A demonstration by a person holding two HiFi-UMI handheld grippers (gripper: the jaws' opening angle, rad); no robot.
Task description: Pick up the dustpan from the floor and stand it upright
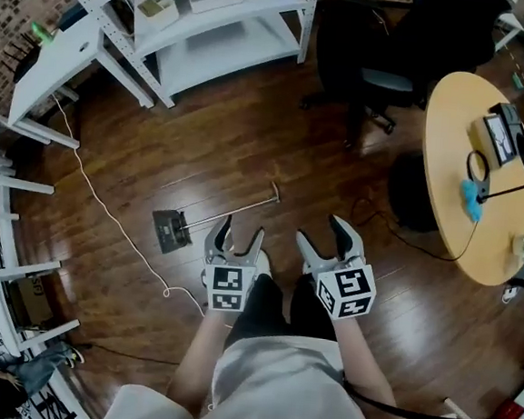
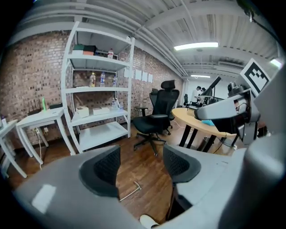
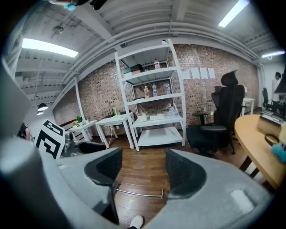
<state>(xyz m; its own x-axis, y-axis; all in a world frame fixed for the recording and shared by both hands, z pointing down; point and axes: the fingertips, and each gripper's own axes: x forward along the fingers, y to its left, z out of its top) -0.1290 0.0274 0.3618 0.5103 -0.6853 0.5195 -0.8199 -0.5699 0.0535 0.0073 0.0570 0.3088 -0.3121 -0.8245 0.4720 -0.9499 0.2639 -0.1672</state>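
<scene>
Jaws on both your grippers stand apart, with nothing held between them. Your left gripper (image 1: 240,233) and right gripper (image 1: 322,233) hang side by side over your legs, pointing forward and down. The dustpan (image 1: 173,231) lies flat on the wood floor (image 1: 251,130), ahead and to the left of your left gripper. Its pan is toward your left and its handle (image 1: 235,207) runs up and right to a short crossbar end. Neither gripper touches it. In the left gripper view the handle's end shows low in the gap. In the right gripper view the handle lies across the gap. A white cable (image 1: 99,201) trails over the floor left of the pan. Farther off stand a white shelf (image 1: 224,38) and a black chair (image 1: 383,78). A round table (image 1: 451,184) is at your right.
</scene>
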